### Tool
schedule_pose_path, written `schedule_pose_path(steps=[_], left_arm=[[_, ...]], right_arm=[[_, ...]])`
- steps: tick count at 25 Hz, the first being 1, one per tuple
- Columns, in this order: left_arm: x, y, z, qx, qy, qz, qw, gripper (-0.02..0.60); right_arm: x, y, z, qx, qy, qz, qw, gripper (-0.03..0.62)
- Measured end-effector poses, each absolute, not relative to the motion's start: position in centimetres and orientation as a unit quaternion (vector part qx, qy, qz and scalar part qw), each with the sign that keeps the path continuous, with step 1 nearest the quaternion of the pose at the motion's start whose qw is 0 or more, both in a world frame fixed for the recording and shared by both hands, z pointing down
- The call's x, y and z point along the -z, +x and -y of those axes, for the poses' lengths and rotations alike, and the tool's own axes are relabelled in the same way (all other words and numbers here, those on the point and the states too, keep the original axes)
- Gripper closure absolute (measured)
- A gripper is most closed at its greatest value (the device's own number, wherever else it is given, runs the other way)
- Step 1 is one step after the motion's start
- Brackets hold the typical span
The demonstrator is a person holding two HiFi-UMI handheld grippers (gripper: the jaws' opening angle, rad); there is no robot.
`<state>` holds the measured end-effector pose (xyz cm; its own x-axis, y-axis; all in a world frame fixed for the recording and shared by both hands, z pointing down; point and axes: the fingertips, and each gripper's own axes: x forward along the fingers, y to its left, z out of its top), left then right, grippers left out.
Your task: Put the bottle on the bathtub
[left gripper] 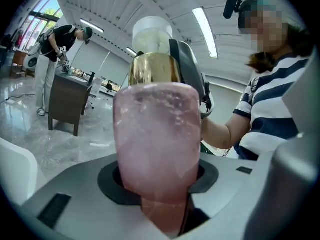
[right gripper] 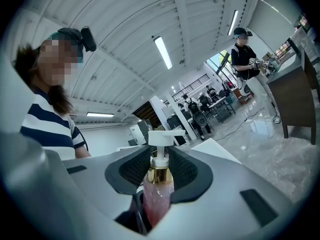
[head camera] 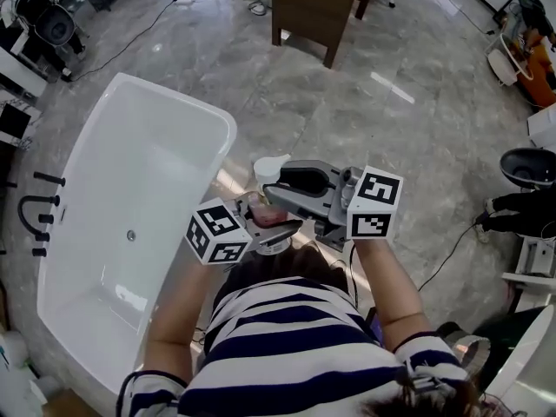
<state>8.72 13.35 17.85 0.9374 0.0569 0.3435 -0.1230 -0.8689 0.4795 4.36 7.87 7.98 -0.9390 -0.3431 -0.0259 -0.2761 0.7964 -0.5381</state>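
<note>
A pink pump bottle (head camera: 263, 208) with a gold collar and a white pump head is held in the air in front of the person's chest, just right of the white bathtub (head camera: 221, 129). My left gripper (head camera: 271, 227) is shut on the bottle's wide pink body (left gripper: 155, 134), which fills the left gripper view. My right gripper (head camera: 276, 189) comes in from the right and is shut on the bottle at its gold collar (right gripper: 160, 175), with the white pump head (right gripper: 161, 138) standing above the pads. The bottle's base is hidden.
The tub stands on a grey marble floor with a black faucet (head camera: 39, 211) on its left side. A wooden cabinet (head camera: 317, 7) is at the far end, with cables across the floor. Another person (right gripper: 245, 59) works at that cabinet. Equipment crowds the right edge (head camera: 530, 168).
</note>
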Motion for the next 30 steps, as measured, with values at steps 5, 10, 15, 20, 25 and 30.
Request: schedule_pose_path(steps=[5, 10, 15, 20, 25, 30], left_arm=[[-18.1, 9.3, -9.5, -0.177, 0.948, 0.013, 0.262, 0.373], [-18.7, 10.2, -5.1, -0.172, 0.949, 0.005, 0.264, 0.373], [-19.3, 10.5, -0.4, -0.165, 0.949, 0.002, 0.268, 0.373], [-20.1, 9.6, 3.5, -0.164, 0.949, 0.006, 0.270, 0.373], [-21.1, 9.0, 6.4, -0.172, 0.949, 0.008, 0.264, 0.373], [-22.4, 9.1, 7.6, -0.177, 0.948, 0.024, 0.262, 0.373]], right_arm=[[-8.4, 5.0, -3.8, 0.281, -0.167, -0.943, 0.060, 0.464], [-9.1, 5.7, 0.7, 0.281, -0.178, -0.942, 0.046, 0.464], [-9.8, 5.9, 5.4, 0.283, -0.185, -0.941, 0.031, 0.464], [-10.7, 4.8, 9.3, 0.280, -0.192, -0.941, 0.008, 0.464], [-11.6, 4.3, 12.1, 0.280, -0.210, -0.937, -0.004, 0.464], [-12.9, 4.3, 13.1, 0.276, -0.225, -0.934, -0.028, 0.464]])
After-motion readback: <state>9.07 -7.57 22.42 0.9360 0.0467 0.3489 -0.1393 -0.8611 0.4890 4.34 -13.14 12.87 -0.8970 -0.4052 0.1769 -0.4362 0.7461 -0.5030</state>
